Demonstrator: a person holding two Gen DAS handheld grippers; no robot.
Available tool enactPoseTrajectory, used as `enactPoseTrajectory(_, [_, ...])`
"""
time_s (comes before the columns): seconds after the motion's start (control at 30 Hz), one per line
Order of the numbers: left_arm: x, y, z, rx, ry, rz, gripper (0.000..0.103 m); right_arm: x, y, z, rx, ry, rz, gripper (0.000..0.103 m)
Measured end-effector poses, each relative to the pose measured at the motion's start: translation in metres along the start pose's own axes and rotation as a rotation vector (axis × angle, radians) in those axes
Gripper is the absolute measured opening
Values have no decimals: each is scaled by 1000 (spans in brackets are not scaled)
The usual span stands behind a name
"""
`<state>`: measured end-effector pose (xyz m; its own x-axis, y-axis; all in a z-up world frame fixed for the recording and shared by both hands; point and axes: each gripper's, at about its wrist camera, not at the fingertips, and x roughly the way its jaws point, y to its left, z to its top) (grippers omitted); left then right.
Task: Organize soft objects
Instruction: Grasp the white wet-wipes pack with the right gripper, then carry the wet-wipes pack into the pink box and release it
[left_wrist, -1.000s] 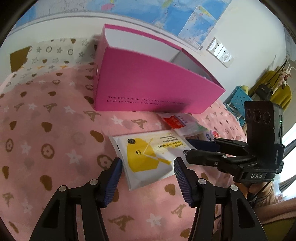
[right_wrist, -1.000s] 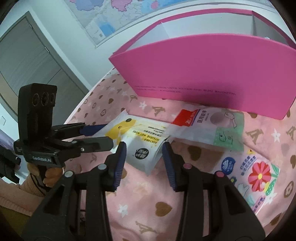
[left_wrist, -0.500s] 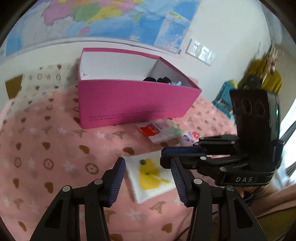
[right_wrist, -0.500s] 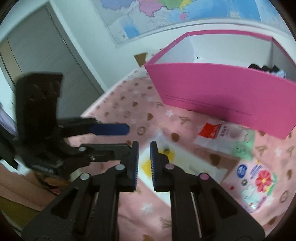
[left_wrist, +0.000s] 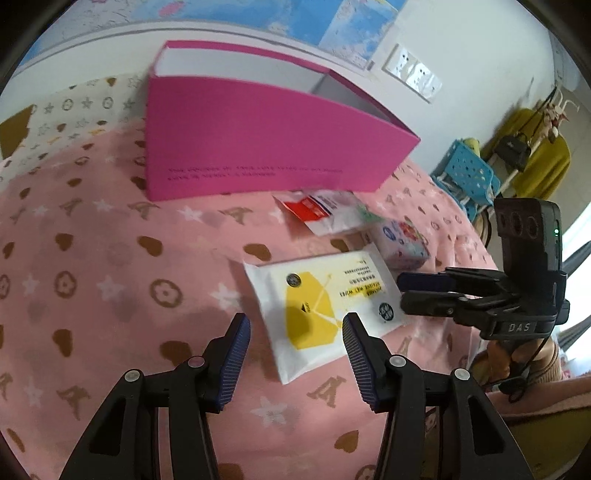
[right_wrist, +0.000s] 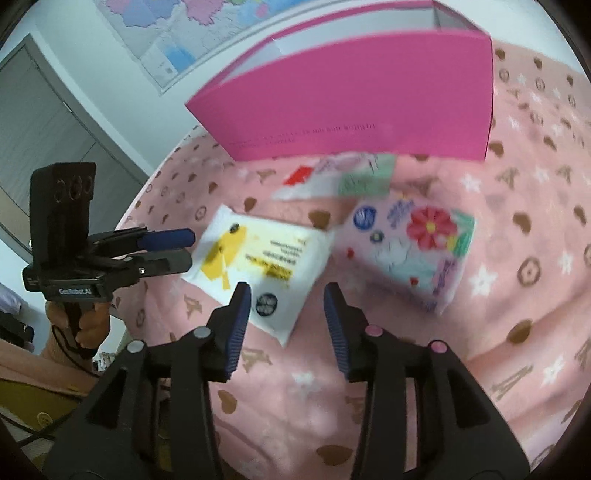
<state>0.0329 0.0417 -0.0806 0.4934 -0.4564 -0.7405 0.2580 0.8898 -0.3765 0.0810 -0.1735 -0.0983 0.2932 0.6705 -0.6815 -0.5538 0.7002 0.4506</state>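
Note:
A white and yellow wet-wipes pack lies flat on the pink blanket; it also shows in the right wrist view. My left gripper is open, its fingers straddling the pack's near end just above it. My right gripper is open at the pack's other corner. A red and white tissue pack and a floral tissue pack lie nearby. A pink open box stands behind them.
The patterned pink blanket covers the surface. A wall with maps rises behind the box. A blue plastic stool and yellow clothes stand off the right side. A grey door is at the left.
The right gripper was nearly shut half a second ago and has opened wide. Both grippers dropped back low toward the wipes pack, which still lies on the blanket.

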Motion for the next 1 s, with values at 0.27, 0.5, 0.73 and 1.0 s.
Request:
enactPoseTrajectory(0.27, [9,-4,-4,-4,26,-34,53,13,9,5,-16,-43,51,44])
enactPoseTrajectory(0.5, [-3,-3,-6,-40,-11,-46,53,2,12,7,-20,-72,84,38])
enactPoseTrajectory(0.73, [-32,-19,12,15,-98,-18,53,-21,27,25,-87,-133,80,38])
enactPoseTrajectory(1.0, [-59,-29,62,79,-215,5,53,-47,36,78,-166,-248,60,38])
